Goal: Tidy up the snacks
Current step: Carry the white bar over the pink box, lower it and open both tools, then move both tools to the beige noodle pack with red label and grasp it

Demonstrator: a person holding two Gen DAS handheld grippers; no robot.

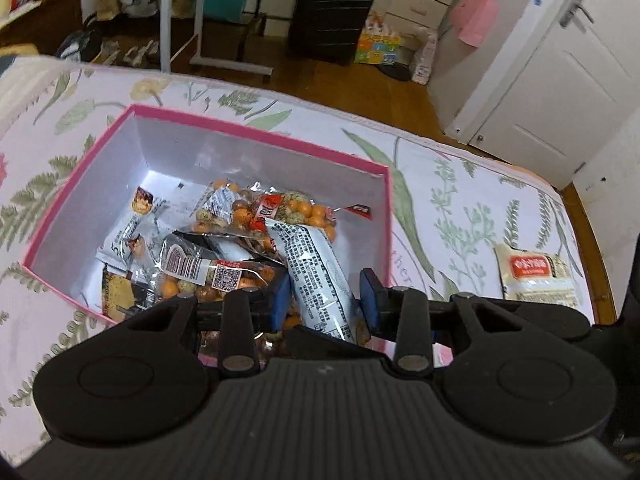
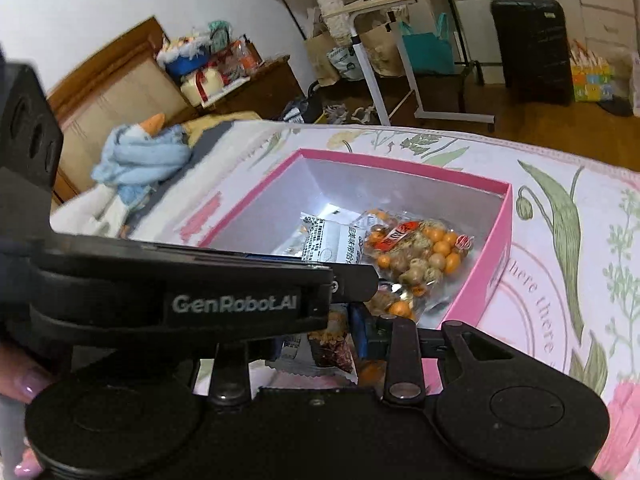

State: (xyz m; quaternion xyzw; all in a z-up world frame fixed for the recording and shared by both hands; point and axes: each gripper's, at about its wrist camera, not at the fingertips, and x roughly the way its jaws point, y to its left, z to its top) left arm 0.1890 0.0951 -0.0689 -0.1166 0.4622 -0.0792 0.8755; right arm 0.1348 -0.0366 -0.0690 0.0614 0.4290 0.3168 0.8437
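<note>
My left gripper [image 1: 324, 296] is over the near side of the pink box [image 1: 256, 132]. Its blue pads are a little way apart, with a long white packet [image 1: 316, 264] between them. The packet lies in the box, and I cannot tell if the pads squeeze it.

My right gripper [image 2: 318, 340] is over the near edge of the box too. A packet with a brown picture [image 2: 332, 350] shows between its pads. My other gripper hides one pad, so I cannot tell if this one is pinching.

Deeper in the box is a clear bag of orange and speckled balls [image 1: 296, 208], with more packets beside it. One cream packet with a red label [image 1: 536, 276] lies outside the box, to its right, on the flowery bed cover [image 1: 440, 168] under the box.
</note>
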